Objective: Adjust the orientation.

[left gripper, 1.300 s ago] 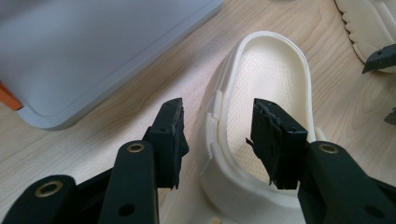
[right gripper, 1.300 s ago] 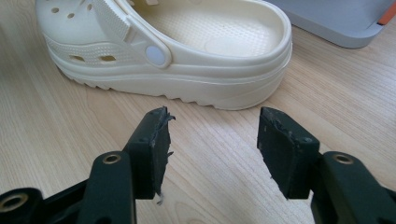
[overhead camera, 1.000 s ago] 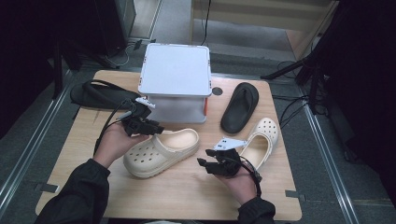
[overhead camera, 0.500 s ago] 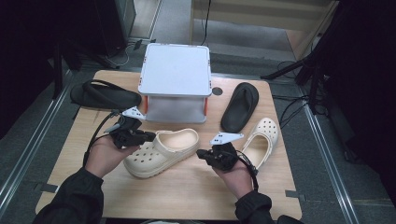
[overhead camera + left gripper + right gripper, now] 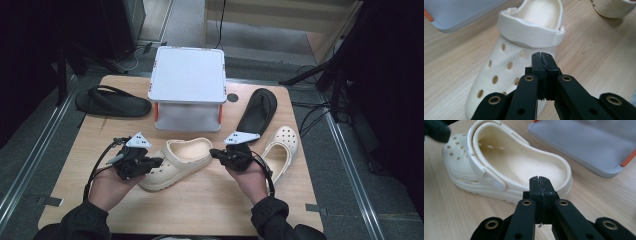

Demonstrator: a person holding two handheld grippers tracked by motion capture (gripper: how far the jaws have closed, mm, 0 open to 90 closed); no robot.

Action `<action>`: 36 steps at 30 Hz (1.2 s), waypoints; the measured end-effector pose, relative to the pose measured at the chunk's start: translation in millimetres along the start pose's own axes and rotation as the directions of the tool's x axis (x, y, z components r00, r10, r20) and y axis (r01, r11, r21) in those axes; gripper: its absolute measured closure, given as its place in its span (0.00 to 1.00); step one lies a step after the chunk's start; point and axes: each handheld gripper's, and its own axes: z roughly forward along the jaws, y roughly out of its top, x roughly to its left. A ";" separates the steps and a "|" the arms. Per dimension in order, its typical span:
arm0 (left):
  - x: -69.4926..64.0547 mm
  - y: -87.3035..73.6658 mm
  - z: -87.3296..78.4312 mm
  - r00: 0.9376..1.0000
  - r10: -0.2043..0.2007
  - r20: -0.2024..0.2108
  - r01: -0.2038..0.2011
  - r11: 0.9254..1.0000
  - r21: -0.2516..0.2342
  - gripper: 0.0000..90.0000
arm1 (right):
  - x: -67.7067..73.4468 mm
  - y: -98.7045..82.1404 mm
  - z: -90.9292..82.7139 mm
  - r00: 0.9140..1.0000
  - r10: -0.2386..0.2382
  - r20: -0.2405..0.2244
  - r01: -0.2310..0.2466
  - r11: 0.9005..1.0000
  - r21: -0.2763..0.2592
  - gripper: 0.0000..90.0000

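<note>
Both hand-held grippers, left (image 5: 156,161) and right (image 5: 216,152), have just closed with nothing between their jaws, flanking the cream foam clog (image 5: 176,162) lying mid-tabletop (image 5: 200,210). It looks light, springy and a little slick; the heel strap (image 5: 529,32) or heel rim seems the best hold. A grey stand (image 5: 188,87) sits behind it.

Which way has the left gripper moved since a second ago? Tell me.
Yes. In the high view the left gripper has moved toward the near table edge, away from the grey box, jaws just closed.
</note>
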 end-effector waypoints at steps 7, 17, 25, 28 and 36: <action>-4.7 -18.9 4.0 0.999 -0.039 -0.006 0.038 0.999 -0.010 1.00 | -0.6 6.0 21.1 1.000 -0.027 0.002 0.027 0.999 0.040 1.00; -9.4 -34.9 14.2 0.998 -0.064 -0.012 0.065 0.997 0.042 1.00 | -8.0 10.3 43.4 1.000 -0.029 -0.004 0.029 0.996 0.081 1.00; -7.4 -38.4 19.2 0.997 -0.076 0.002 0.076 0.996 0.043 1.00 | -4.6 9.2 49.7 0.998 -0.058 -0.003 0.057 0.992 0.111 1.00; -7.2 -38.5 19.1 0.998 -0.069 -0.010 0.069 0.997 0.040 1.00 | -5.4 9.1 49.5 0.999 -0.054 -0.010 0.054 0.992 0.112 1.00; -2.5 -38.4 18.2 0.997 -0.077 -0.024 0.078 0.996 0.034 1.00 | -2.3 8.1 49.1 0.998 -0.064 -0.019 0.066 0.990 0.122 1.00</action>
